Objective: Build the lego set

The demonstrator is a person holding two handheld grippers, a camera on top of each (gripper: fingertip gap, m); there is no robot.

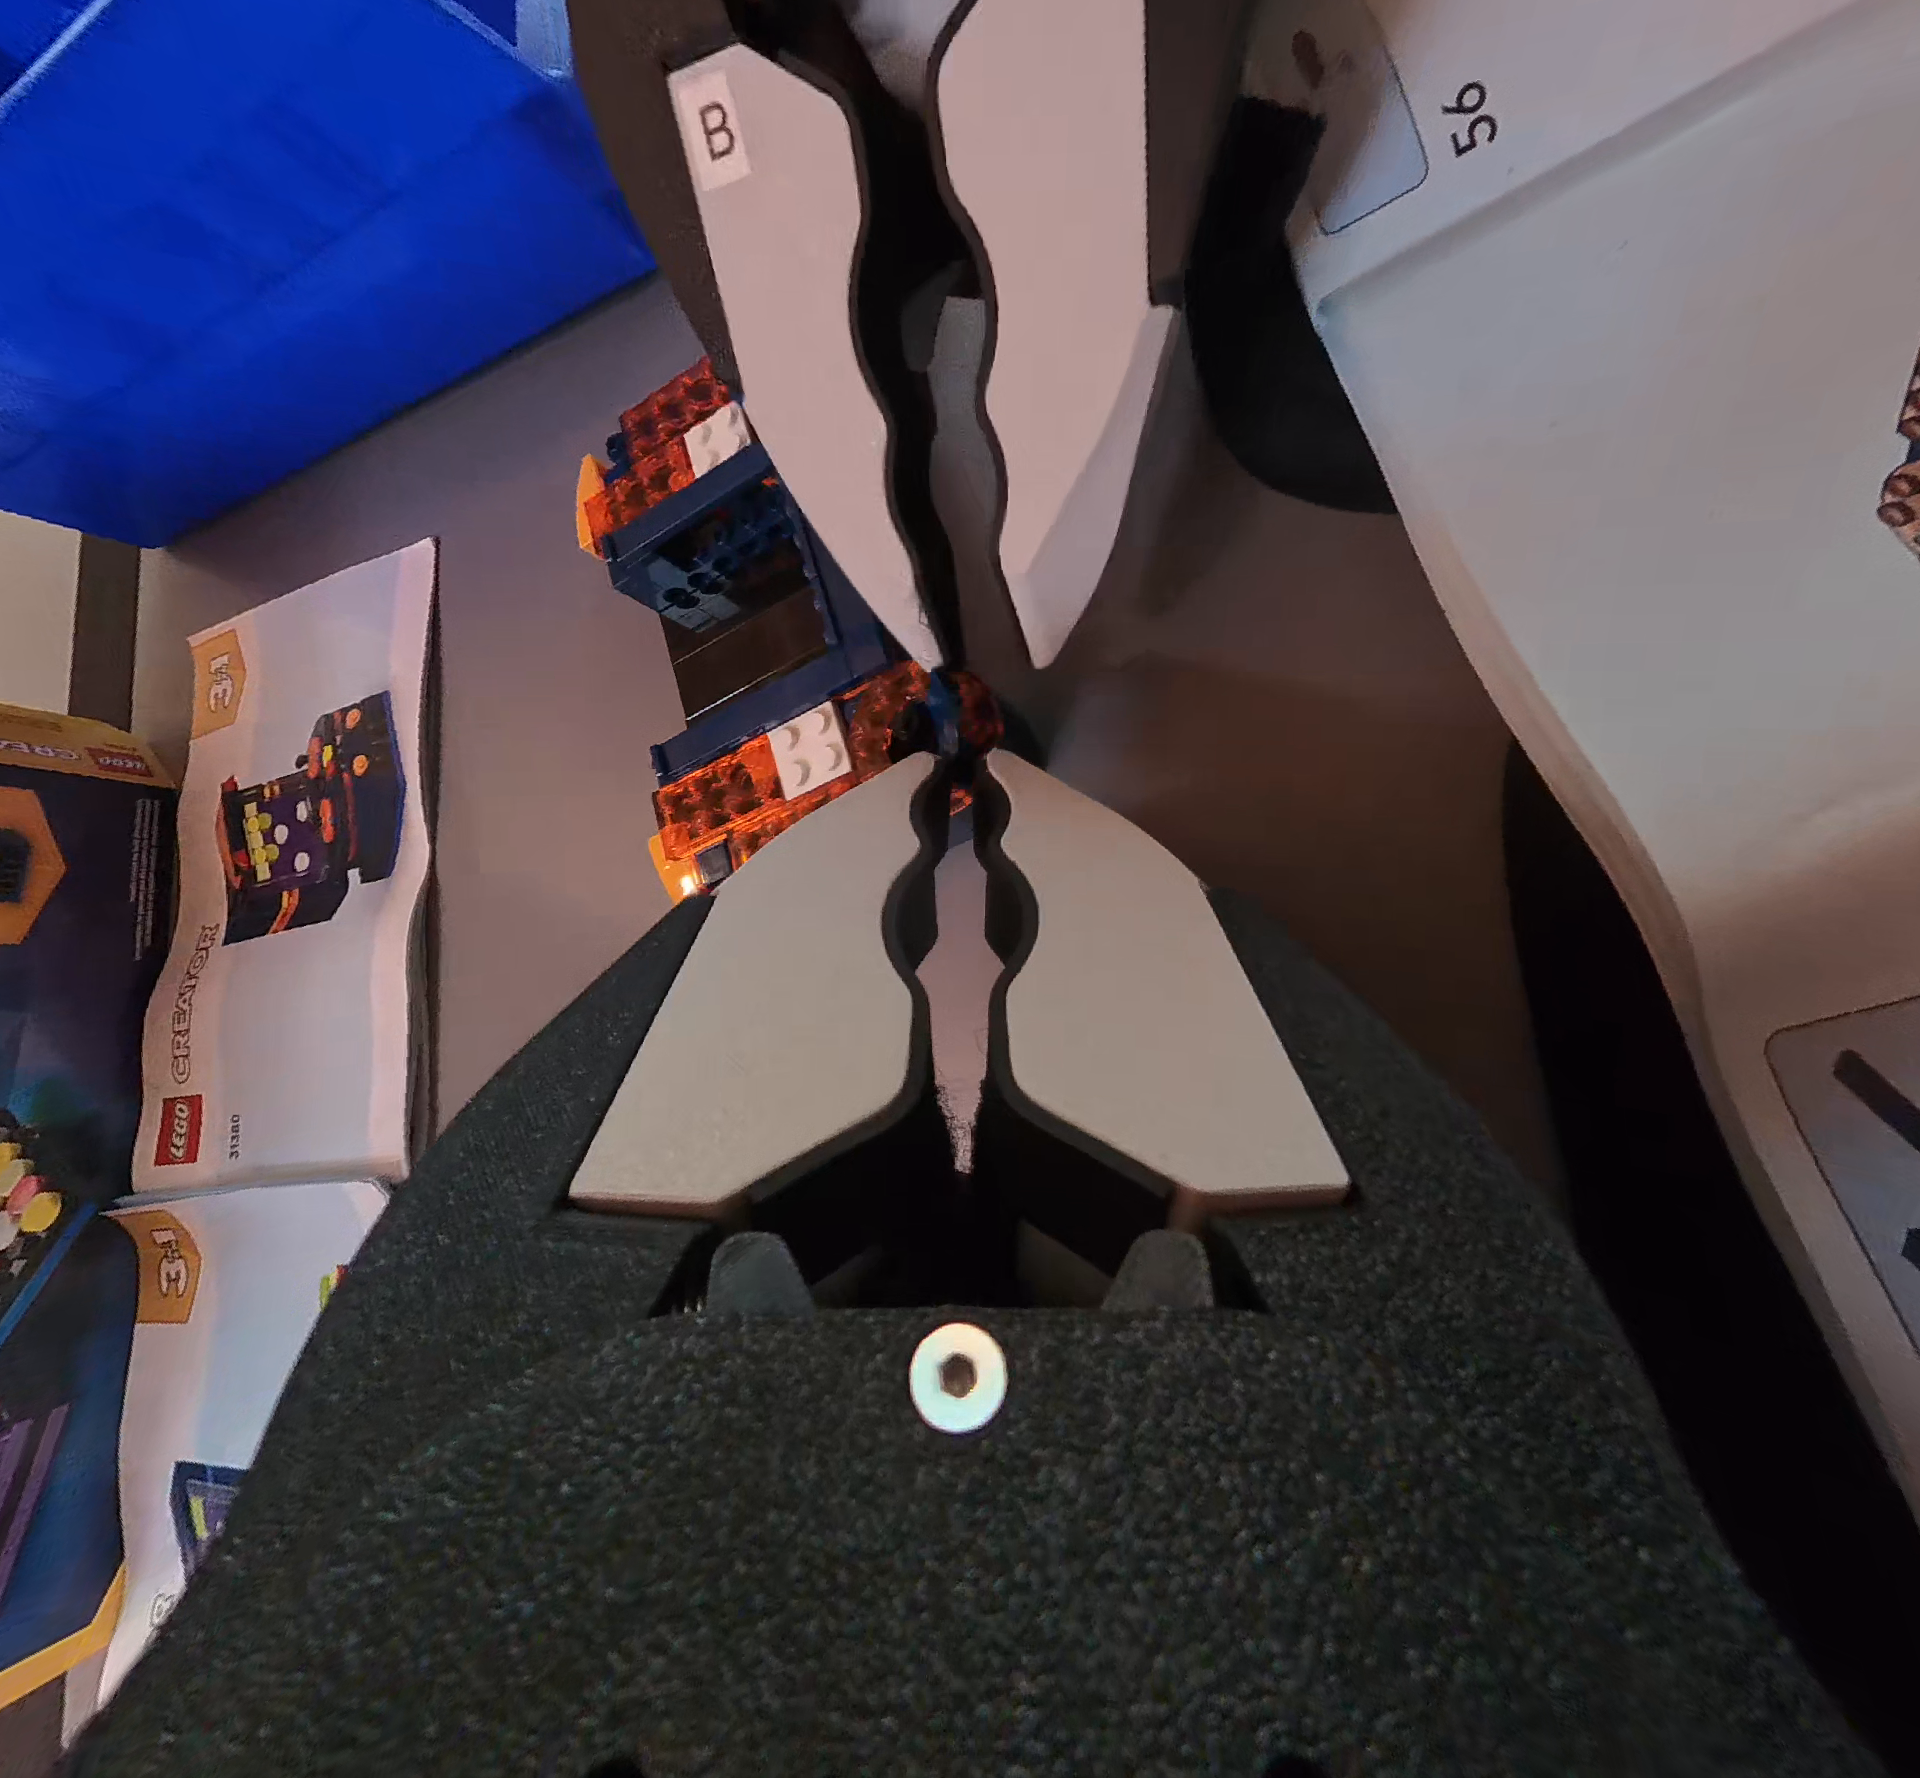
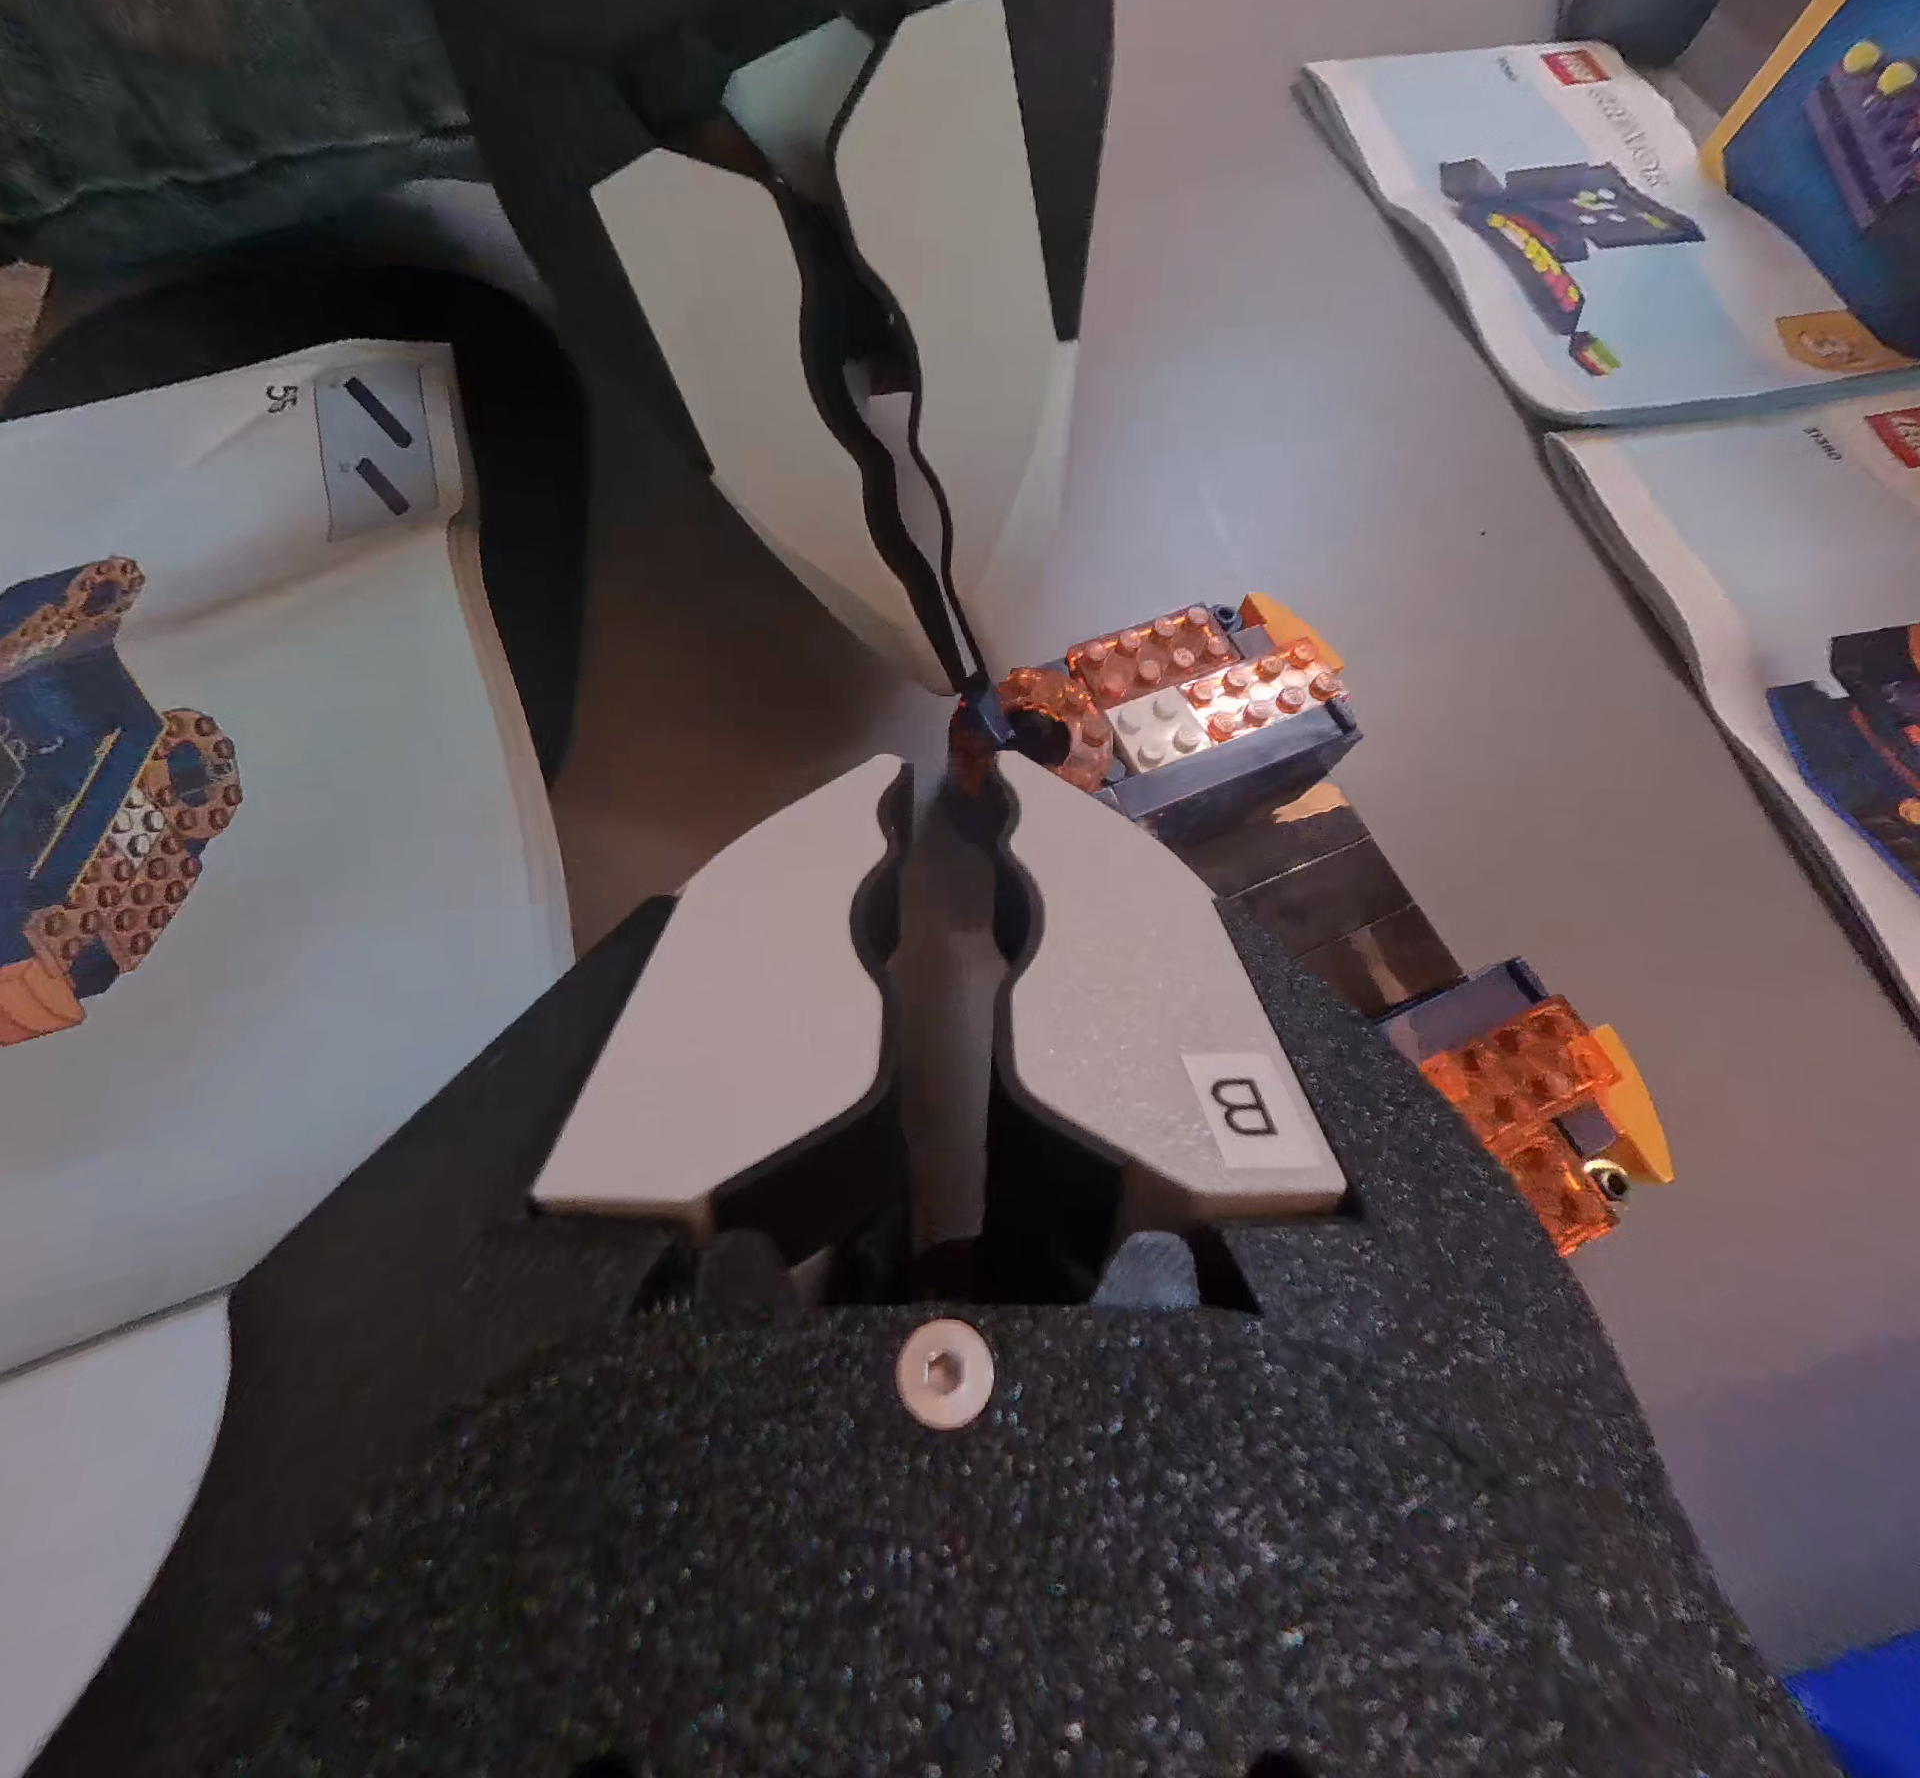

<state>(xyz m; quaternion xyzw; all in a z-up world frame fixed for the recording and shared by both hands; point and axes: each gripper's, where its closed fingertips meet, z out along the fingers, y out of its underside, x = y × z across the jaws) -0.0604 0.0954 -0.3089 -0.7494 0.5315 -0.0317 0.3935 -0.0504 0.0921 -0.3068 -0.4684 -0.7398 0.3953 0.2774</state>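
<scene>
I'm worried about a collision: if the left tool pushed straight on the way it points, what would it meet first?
Probably the right tool, which faces it tip to tip. Only a small dark blue piece and the round transparent orange ring at the corner of the blue and orange brick model lie between the tips of the left tool. Depth is uncertain.

Can't see what my left gripper (image 1: 953, 772) and right gripper (image 2: 961, 772) tips pinch: both converge on the round orange piece (image 2: 1044, 736), contact hidden. Lego model (image 2: 1226, 720) middle hidden behind my right finger. Open manual (image 2: 260, 793) cut off at left edge.
</scene>
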